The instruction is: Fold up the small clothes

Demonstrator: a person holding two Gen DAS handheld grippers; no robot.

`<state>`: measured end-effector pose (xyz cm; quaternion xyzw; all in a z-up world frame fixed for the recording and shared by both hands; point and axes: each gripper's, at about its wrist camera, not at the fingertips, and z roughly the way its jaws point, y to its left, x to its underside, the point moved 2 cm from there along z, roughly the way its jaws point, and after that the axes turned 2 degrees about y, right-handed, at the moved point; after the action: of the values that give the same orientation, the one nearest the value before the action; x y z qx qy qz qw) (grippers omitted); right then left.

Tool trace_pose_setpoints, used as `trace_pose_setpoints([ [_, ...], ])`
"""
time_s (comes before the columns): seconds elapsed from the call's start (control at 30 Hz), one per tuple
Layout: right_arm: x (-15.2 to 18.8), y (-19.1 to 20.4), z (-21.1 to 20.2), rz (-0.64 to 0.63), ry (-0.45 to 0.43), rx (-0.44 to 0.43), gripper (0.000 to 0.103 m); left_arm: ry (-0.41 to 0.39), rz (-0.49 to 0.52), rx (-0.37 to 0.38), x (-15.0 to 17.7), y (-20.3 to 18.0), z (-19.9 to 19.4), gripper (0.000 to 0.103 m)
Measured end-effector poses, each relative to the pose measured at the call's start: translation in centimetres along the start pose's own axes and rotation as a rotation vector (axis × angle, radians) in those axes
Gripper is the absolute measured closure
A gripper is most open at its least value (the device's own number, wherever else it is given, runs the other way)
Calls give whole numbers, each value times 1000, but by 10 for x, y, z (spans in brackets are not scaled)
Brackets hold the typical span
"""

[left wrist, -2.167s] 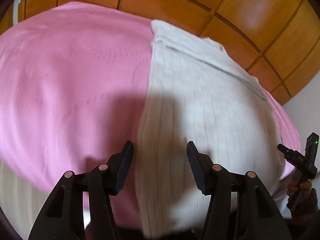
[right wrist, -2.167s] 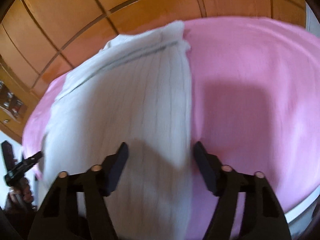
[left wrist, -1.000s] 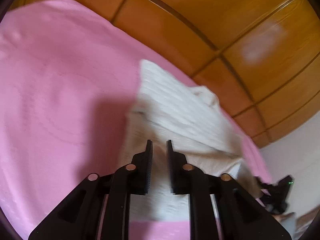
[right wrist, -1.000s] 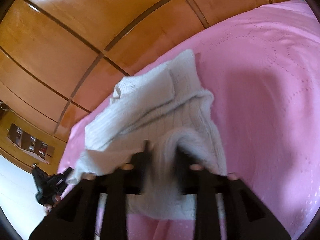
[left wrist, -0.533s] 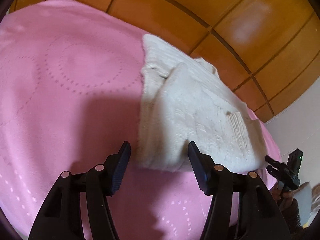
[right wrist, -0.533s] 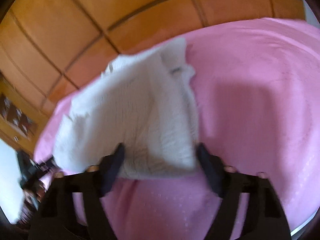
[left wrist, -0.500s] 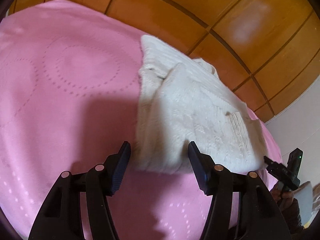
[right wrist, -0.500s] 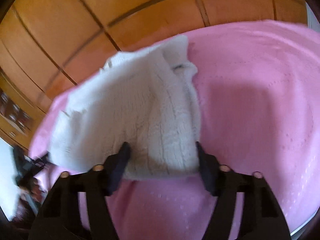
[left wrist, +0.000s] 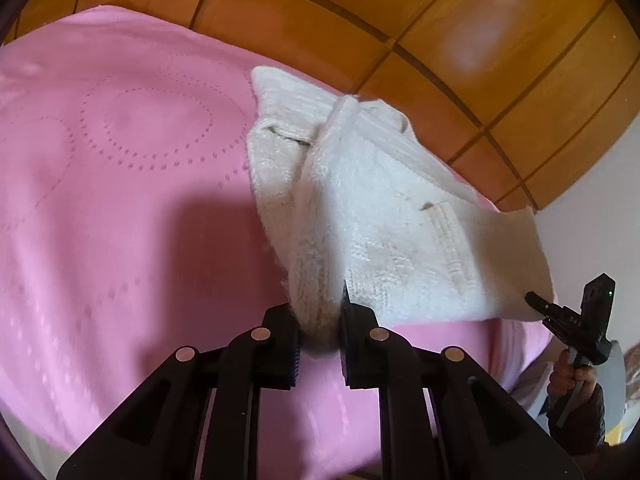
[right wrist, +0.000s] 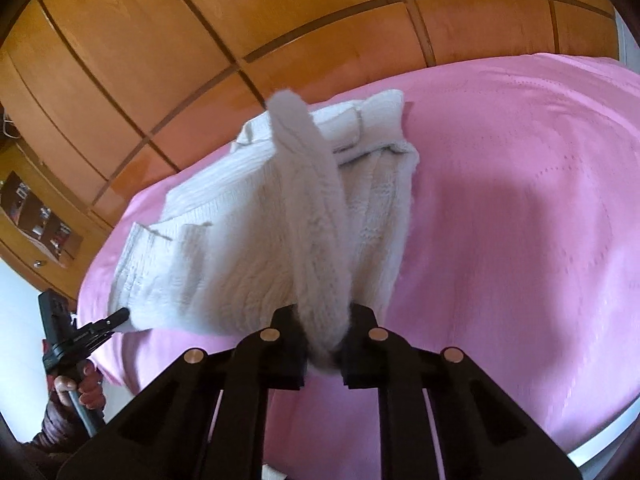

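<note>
- left wrist view: the left gripper [left wrist: 318,338] is seen with its jaws clamped on the near fold of a white knitted garment [left wrist: 380,216]; they have just been closing, and the thick knit is pinched between them.
- right wrist view: the right gripper [right wrist: 322,344] is likewise closed on a bunched ridge of the same garment [right wrist: 256,240], its jaws also having just been closing with the knit between them.
- the near edge is held at two points, probably so that it can be lifted evenly and carried over towards 12 o'clock for a further fold.
- the garment lies on a pink bed cover [left wrist: 120,200], its far part resting flat at about 12 to 1 o'clock in the left view and 11 to 12 o'clock in the right view; only the pinched edge is raised.
- the other gripper is visible at 4 o'clock in the left view and at 8 o'clock in the right view, touching the garment's opposite corner.
- wooden panels [right wrist: 200,40] stand behind the bed.
- counted: one garment, one bed cover, two grippers; one person's hand [right wrist: 80,384] is shown in each view.
- a second folded layer with a ribbed hem is judged to lie on top already.
</note>
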<state>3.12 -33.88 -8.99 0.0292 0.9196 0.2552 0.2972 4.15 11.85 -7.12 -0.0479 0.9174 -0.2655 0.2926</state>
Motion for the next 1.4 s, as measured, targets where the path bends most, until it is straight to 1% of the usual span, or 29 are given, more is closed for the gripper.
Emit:
trace_pose_setpoints([
  [0.17, 24, -4, -25, 21, 24, -26, 93, 28, -21, 23, 24, 1, -22, 89],
  [0.23, 37, -8, -36, 22, 43, -30, 93, 56, -19, 13, 40, 3, -33, 89],
  [0.3, 53, -13, -44, 25, 77, -17, 93, 86, -27, 9, 53, 5, -41, 89],
  [0.37, 64, -17, -45, 34, 103, -8, 93, 113, -6, -30, 64, 6, -44, 88],
  [0.4, 69, -19, -44, 32, 121, 10, 92, 124, 7, -48, 68, 5, -44, 86],
  [0.43, 70, -18, -41, 17, 130, 29, 90, 132, 33, -67, 69, 2, -44, 85],
  [0.47, 69, -17, -38, 0, 130, 50, 88, 120, 66, -98, 66, -2, -45, 82],
  [0.53, 60, -14, -36, -23, 102, 96, 72, 85, 101, -128, 59, -7, -47, 82],
  [0.57, 55, -12, -35, -28, 86, 101, 65, 74, 111, -126, 54, -8, -48, 82],
  [0.6, 47, -8, -35, -43, 60, 110, 56, 53, 123, -132, 46, -10, -49, 82],
  [0.7, 25, 3, -29, -117, -3, 152, 51, 19, 150, -158, 30, -13, -42, 82],
  [0.77, 15, 8, -20, -142, -19, 174, 51, 15, 162, -151, 16, -16, -29, 82],
  [0.83, 5, 14, -3, -176, -16, 195, 53, 25, 175, -168, 7, -15, -13, 82],
  [0.87, 4, 15, 6, -195, -5, 220, 55, 29, 176, -171, 5, -15, -9, 82],
  [0.9, 3, 14, 13, -208, 8, 234, 69, 34, 175, -163, 2, -14, -2, 82],
  [0.93, 3, 14, 17, -212, 18, 233, 87, 33, 172, -153, 0, -14, 2, 82],
  [0.97, 4, 14, 22, -216, 33, 229, 92, 27, 176, -140, -1, -14, 4, 82],
  [1.03, 7, 15, 24, -236, 41, 227, 95, 24, 185, -113, -1, -16, 7, 82],
  [1.07, 8, 16, 23, -239, 40, 224, 95, 28, 187, -99, -1, -16, 7, 84],
  [1.1, 9, 15, 19, -236, 39, 215, 95, 32, 193, -87, 0, -16, 8, 95],
  [1.23, 8, 15, 4, -231, 22, 195, 96, 19, 199, -71, 0, -15, 5, 98],
  [1.33, 6, 15, -5, -225, 12, 198, 96, -16, 192, -66, 0, -15, -6, 99],
  [1.4, 3, 19, -15, -216, -6, 177, 96, -43, 188, -49, 0, -17, -21, 99],
])
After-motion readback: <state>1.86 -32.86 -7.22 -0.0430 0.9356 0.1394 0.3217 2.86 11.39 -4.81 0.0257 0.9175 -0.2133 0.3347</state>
